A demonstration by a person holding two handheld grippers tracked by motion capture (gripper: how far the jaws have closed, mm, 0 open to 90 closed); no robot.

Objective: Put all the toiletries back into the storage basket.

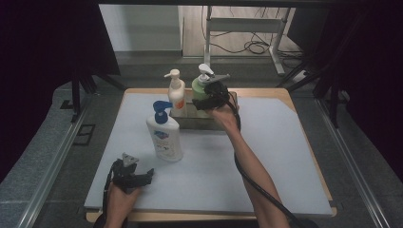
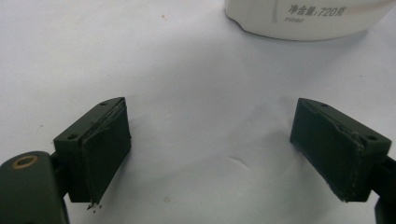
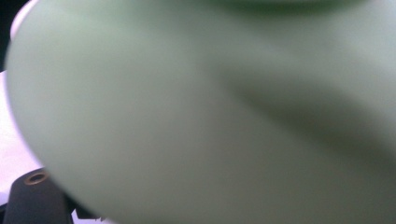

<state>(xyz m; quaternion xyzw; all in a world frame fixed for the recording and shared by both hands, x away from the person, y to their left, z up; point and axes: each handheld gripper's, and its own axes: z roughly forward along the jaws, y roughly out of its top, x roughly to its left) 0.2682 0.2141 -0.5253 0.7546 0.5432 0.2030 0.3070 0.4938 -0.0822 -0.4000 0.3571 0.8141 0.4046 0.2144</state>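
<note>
The right gripper (image 1: pixel 205 101) reaches far over the table (image 1: pixel 285 156), its fingers apparently clamped on the pale green plastic pump bottle (image 1: pixel 202 88), whose blurred body hides them. The left gripper (image 1: pixel 138 175) rests near, fingers apart.

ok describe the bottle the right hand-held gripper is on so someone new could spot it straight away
Start at the shallow metal tray at the far middle of the table. Two pump bottles stand in it; take the right-hand one, the green bottle, with the right hand-held gripper closed around its body. Its green body sets it apart from the white bottle beside it and the blue-pump bottle standing nearer.
</note>
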